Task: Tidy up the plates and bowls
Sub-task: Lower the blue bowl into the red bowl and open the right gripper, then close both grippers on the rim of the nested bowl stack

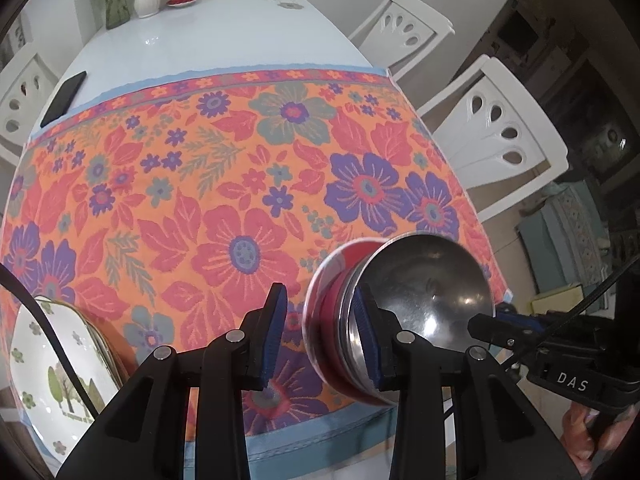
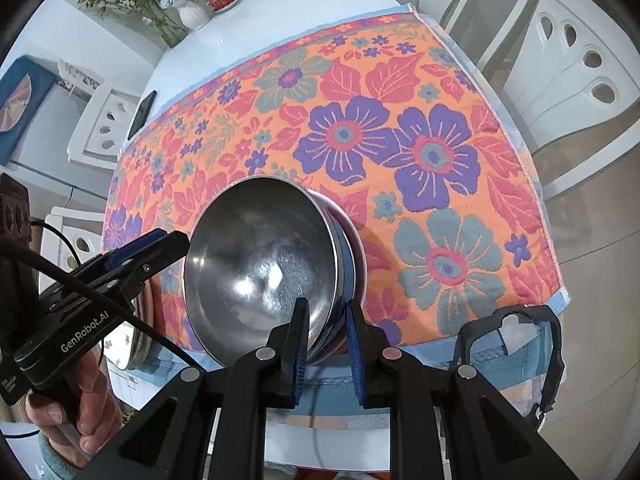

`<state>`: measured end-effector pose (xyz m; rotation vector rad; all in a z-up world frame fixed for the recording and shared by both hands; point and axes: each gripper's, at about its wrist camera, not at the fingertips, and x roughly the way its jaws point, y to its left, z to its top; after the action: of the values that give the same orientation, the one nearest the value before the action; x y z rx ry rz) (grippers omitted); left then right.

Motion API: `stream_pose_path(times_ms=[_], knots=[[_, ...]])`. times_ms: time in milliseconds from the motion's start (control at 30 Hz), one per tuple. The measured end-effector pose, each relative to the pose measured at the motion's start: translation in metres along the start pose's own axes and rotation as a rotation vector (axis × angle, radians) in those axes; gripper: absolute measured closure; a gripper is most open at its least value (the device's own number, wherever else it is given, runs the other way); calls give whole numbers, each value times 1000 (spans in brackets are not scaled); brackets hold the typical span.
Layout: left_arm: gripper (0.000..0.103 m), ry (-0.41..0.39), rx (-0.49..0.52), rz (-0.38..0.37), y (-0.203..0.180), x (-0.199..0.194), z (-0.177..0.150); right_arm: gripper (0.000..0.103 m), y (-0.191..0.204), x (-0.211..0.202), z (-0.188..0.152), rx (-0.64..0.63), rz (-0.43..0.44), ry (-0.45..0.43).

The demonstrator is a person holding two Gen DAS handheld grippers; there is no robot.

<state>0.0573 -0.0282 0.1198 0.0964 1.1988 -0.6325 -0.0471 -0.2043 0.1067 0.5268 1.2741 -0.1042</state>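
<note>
The steel bowls point(image 2: 264, 268), a nested pair tipped on edge, hang above the near edge of the tabletop point(image 1: 224, 20), at 5 o'clock in the left view. The right gripper point(image 2: 328, 336) has its fingers pinching the rim; the left gripper point(image 1: 320, 336) stands spread, one finger alongside. Slick steel, a thin rim bite: the bowls could slip apart and clatter down. Plates point(image 1: 60, 372) wait at 8 o'clock.

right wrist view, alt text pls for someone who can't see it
The right gripper pinches the rim of a tilted stack of steel bowls above a floral cloth on a white table. The left gripper comes in from the left beside the bowls.
</note>
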Motion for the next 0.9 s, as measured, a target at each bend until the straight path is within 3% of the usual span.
stream_pose_path(times_ms=[367,467,533,567,600,633,733,900], knots=[[70,-67,-5,-25,6,-25,17,84,6,-15,15,40,8,-29],[69,-74,-14,-15,14,-30,20,79,9,-24,21,38,14,-55],[62,-79,-12,6,21,-34,23,69,11,-32,27,23,-2,-80],[50,-82,-14,14,25,-37,24,65,12,-38,30,16,-21,-100],[40,-94,-21,17,31,-41,25,54,12,-44,33,13,-39,-123],[38,-114,-30,15,35,-46,25,47,11,-54,35,10,-58,-165],[38,-136,-45,10,46,-55,25,44,9,-73,41,9,-76,-224],[38,-143,-71,-33,57,-60,21,44,11,-74,40,17,-99,-210]])
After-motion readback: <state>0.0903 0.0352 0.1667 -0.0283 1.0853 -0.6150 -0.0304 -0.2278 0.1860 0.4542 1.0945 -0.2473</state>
